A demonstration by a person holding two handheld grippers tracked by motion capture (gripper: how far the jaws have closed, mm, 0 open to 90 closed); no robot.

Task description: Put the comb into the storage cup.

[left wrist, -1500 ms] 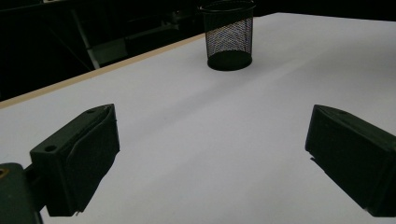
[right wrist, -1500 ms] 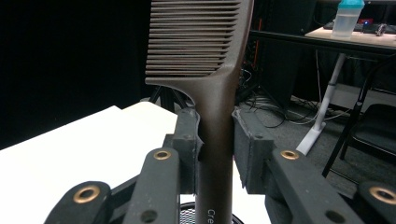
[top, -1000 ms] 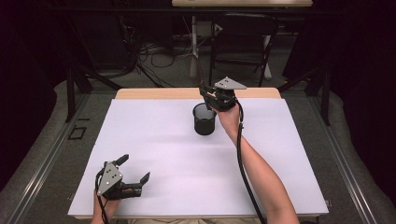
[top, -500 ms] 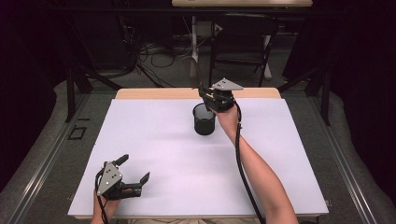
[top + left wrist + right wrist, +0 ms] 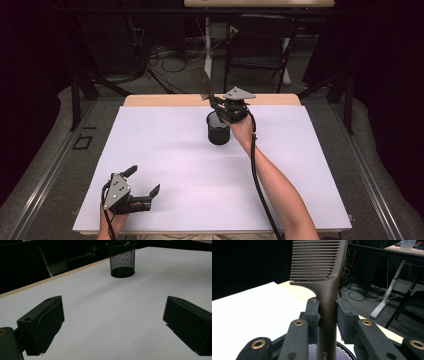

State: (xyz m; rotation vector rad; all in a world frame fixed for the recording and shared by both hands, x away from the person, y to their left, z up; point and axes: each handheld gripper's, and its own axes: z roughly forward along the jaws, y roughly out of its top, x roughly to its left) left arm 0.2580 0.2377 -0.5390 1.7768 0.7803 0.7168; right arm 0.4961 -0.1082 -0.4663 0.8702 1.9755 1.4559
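The dark brown comb stands upright in the right gripper, its handle pinched between the two black pads just below the teeth, the toothed end rising above the jaws. The lower end of the handle points down into the black mesh pen cup, whose rim and wire weave show directly beneath the jaws in the right gripper view. In the high view the right gripper sits over the cup's far side with the comb sticking up and away toward the back edge.

Against the frames of a second ago very little has shifted: the cup stands at the same spot near the far edge of the white table, and the right hand hovers over it as it did then, the clamp on the comb unchanged. I judge the work to be paused at the point of either lowering the comb into the cup or lifting it clear; the frames cannot tell which.

The left gripper rests at the near left corner of the table, jaws spread wide with nothing between them, where it lay before.

The one piece of writing is pale lettering on the comb's handle, of which "Cre" can be read before the frame edge cuts it off.
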